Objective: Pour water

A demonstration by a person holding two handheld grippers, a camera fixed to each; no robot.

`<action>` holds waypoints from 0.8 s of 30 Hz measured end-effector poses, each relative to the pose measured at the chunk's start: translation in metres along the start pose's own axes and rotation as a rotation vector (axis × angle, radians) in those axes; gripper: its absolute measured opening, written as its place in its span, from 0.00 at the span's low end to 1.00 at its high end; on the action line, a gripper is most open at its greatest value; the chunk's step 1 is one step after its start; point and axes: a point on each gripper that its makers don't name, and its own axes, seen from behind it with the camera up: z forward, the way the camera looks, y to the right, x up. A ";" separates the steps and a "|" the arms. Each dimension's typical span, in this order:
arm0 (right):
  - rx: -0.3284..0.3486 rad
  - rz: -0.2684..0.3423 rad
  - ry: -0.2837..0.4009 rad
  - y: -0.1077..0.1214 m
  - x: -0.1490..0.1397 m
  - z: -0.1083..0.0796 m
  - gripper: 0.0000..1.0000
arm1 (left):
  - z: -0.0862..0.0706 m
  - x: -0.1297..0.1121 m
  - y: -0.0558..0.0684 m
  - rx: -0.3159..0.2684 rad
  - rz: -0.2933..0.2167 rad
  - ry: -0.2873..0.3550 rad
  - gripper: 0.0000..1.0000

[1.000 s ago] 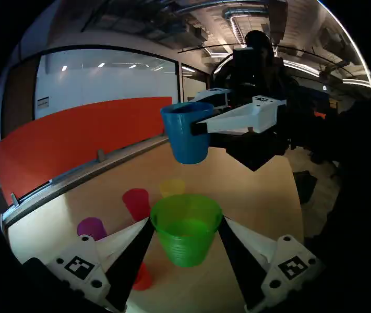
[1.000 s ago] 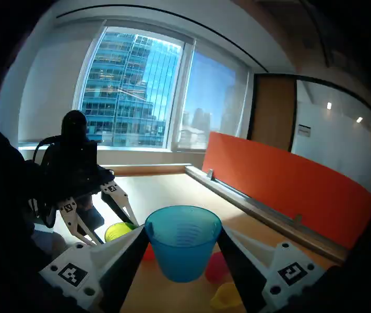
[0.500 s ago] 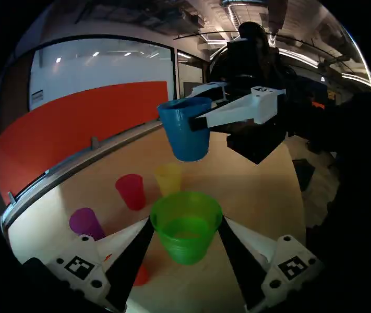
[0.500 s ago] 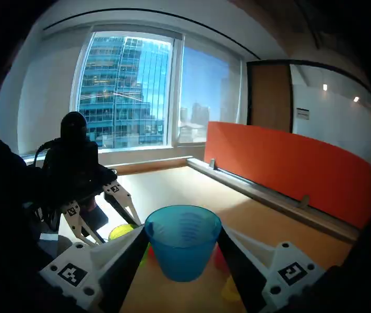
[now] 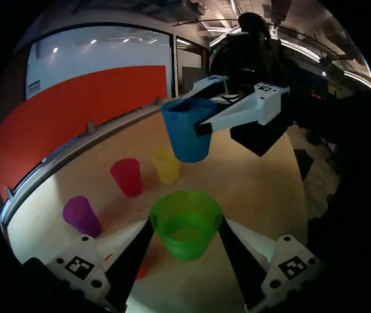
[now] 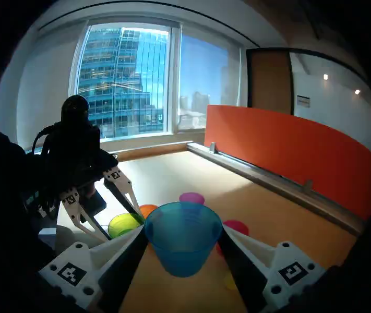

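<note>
My left gripper [image 5: 185, 221] is shut on a translucent green cup [image 5: 185, 232], held upright low in the left gripper view. Above and beyond it hangs a blue cup [image 5: 185, 130], tilted slightly, pinched between the white fingers of the right gripper [image 5: 190, 112]. In the right gripper view, my right gripper [image 6: 183, 232] is shut on that blue cup [image 6: 183, 248]. The left gripper [image 6: 122, 225] with the green cup [image 6: 123, 224] sits lower left, held by a dark-sleeved person. I cannot tell whether either cup holds water.
On the wooden table [image 5: 248, 182] stand a red cup [image 5: 127, 176], a yellow cup [image 5: 166, 164], a purple cup [image 5: 82, 215] and a partly hidden orange cup [image 5: 141, 268]. An orange partition [image 5: 70, 109] borders the table's far edge. Large windows [image 6: 128, 83] are behind the person.
Both views have tipped downward, so more of the table and its cups shows. The blue cup stays above the green one; both remain gripped.
</note>
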 end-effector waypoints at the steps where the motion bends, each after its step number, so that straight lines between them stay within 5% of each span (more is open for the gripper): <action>1: 0.001 -0.001 -0.005 0.000 -0.002 0.000 0.93 | 0.001 -0.001 0.000 -0.001 0.000 -0.006 0.86; 24: 0.037 0.019 -0.122 0.003 -0.055 0.014 0.93 | 0.024 -0.031 0.002 -0.052 0.006 -0.124 0.86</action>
